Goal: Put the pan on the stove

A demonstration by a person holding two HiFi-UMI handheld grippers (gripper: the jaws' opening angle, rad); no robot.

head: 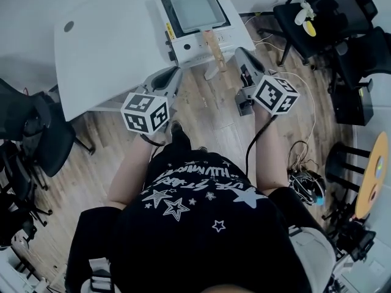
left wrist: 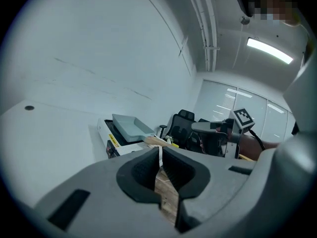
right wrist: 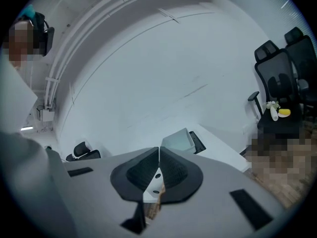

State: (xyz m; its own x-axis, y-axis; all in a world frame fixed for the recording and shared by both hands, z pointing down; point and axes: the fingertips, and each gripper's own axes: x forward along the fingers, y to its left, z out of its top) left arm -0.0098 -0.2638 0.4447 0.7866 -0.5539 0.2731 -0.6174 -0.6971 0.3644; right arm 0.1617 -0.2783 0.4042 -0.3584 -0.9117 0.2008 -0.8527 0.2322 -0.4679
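A grey square pan (head: 193,8) with a wooden handle (head: 214,49) rests on the white stove (head: 198,41), which stands at the near right corner of the white table (head: 104,47). The handle sticks out over the table's edge towards me. My left gripper (head: 173,76) hovers by the table's edge, left of the handle, shut and empty. My right gripper (head: 243,56) is right of the handle, also shut with nothing in it. The left gripper view shows the pan (left wrist: 130,125) beyond the closed left gripper (left wrist: 160,155). In the right gripper view the pan (right wrist: 177,142) lies just past the shut right gripper (right wrist: 159,157).
Black office chairs stand at the left (head: 30,133) and at the far right (head: 317,14), the latter holding a yellow and white item (head: 307,17). Cables (head: 302,176) lie on the wooden floor at the right. The table has a round cable hole (head: 68,26).
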